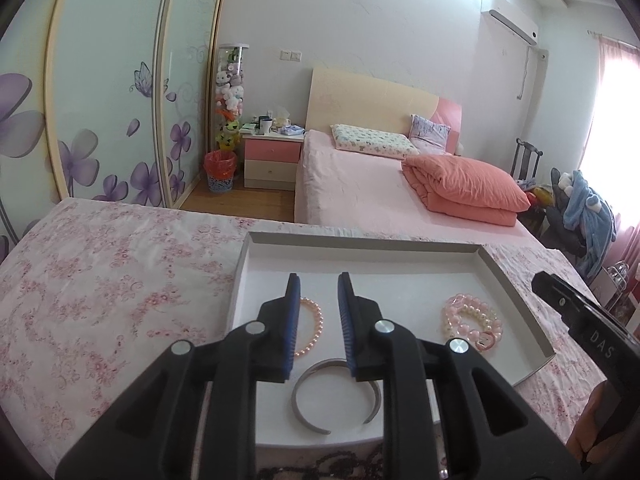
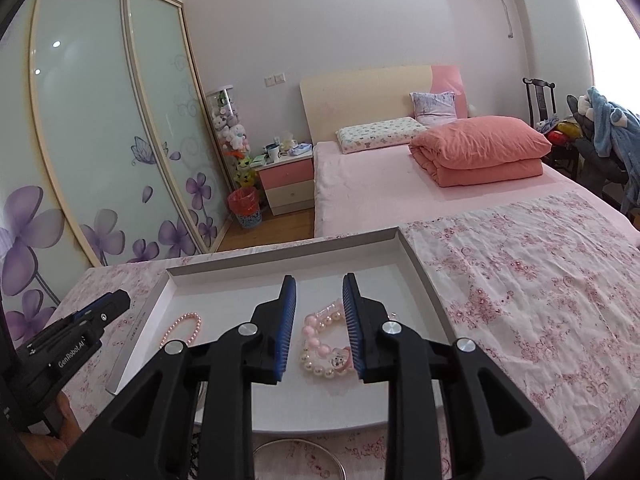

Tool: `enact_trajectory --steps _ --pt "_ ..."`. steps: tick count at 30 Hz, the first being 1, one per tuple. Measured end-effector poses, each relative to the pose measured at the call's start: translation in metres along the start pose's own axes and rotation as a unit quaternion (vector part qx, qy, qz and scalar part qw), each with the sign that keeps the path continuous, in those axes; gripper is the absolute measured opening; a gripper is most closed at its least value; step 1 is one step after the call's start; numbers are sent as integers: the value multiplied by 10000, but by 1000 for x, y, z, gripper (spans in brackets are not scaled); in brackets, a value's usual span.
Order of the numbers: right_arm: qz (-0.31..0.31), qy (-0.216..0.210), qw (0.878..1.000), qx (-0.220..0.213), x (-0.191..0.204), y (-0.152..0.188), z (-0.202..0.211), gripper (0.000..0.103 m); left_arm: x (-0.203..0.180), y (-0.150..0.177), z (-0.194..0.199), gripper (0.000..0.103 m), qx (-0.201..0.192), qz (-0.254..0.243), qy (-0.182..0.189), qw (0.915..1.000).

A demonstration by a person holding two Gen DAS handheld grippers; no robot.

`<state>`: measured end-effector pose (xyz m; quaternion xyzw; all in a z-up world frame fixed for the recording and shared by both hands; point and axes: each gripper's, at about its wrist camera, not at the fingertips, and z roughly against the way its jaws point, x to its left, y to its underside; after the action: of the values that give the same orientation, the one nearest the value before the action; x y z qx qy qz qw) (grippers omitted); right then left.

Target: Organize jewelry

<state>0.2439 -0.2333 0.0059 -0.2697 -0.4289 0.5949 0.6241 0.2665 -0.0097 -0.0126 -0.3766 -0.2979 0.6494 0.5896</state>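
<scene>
A shallow white tray (image 1: 360,248) (image 2: 280,258) lies on a pink floral cloth. In it are a pink pearl bracelet (image 1: 316,330) (image 2: 188,326), a silver open cuff bangle (image 1: 308,420), and a pile of pink and pearl bead bracelets with a heart charm (image 1: 472,322) (image 2: 324,356). My left gripper (image 1: 318,284) is open and empty above the pearl bracelet and cuff. My right gripper (image 2: 319,286) is open and empty, jaws either side of the bead pile. Each gripper shows in the other's view: the right one (image 1: 580,312) and the left one (image 2: 80,328).
A thin silver ring bangle (image 2: 296,456) and dark beads (image 1: 320,468) lie on the cloth at the near edge, outside the tray. Behind are a pink bed with a folded quilt (image 1: 460,192), a nightstand (image 1: 272,156) and a sliding wardrobe (image 1: 100,100).
</scene>
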Motion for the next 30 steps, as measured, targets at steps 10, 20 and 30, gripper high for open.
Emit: enact_trajectory --steps 10,20,30 --pt "36 -30 10000 47 0 12 28 26 12 9 35 25 -105 1 -54 9999" --pt "464 -86 9971 593 -11 62 68 31 45 53 90 42 10 68 -18 10000" --pt "734 -47 9864 1471 -12 100 57 47 73 86 113 54 137 87 -297 9994"
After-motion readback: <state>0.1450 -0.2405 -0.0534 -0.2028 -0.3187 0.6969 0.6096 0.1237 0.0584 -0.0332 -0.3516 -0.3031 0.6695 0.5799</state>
